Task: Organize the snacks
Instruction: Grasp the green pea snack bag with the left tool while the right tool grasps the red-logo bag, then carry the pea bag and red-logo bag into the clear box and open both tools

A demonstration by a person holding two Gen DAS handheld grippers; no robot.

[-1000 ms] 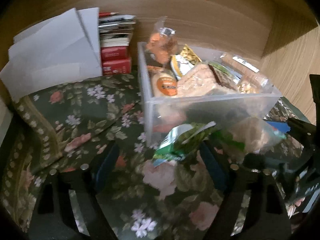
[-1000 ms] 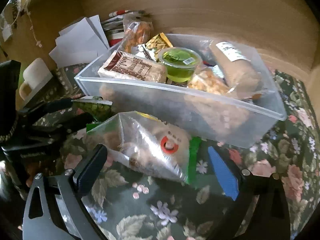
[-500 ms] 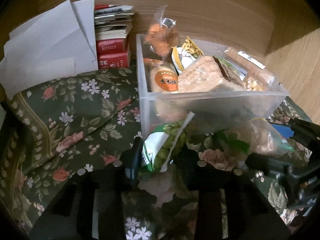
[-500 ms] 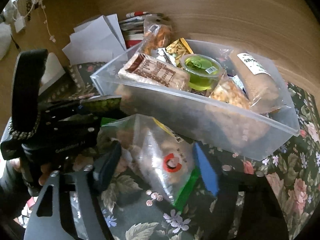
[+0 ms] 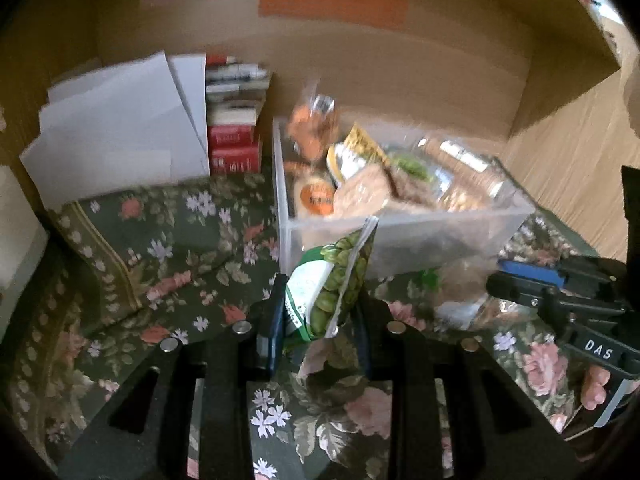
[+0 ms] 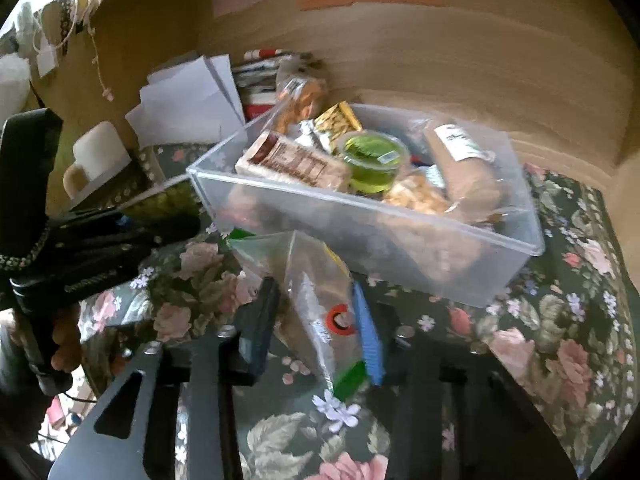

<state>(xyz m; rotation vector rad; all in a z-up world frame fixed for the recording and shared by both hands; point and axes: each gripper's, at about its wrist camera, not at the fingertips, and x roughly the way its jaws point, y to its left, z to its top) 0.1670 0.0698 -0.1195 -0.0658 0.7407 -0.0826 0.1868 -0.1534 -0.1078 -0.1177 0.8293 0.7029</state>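
Two snack bags gripped in front of the clear bin

The green pea snack bag [image 5: 336, 280] is clamped between the fingers of the left hand-held gripper [image 5: 320, 312], just in front of the clear plastic bin [image 5: 400, 236], at 12 o'clock from that gripper. The right hand-held gripper [image 6: 316, 320] is closed on a transparent snack bag [image 6: 316, 288] with a red ring mark, near the bin's front wall. The bin holds several snacks and stands on the worktop's floral cloth [image 5: 160, 248]. White papers [image 5: 120, 144] and stacked books [image 5: 234, 128] stand at 10 o'clock from the bin.
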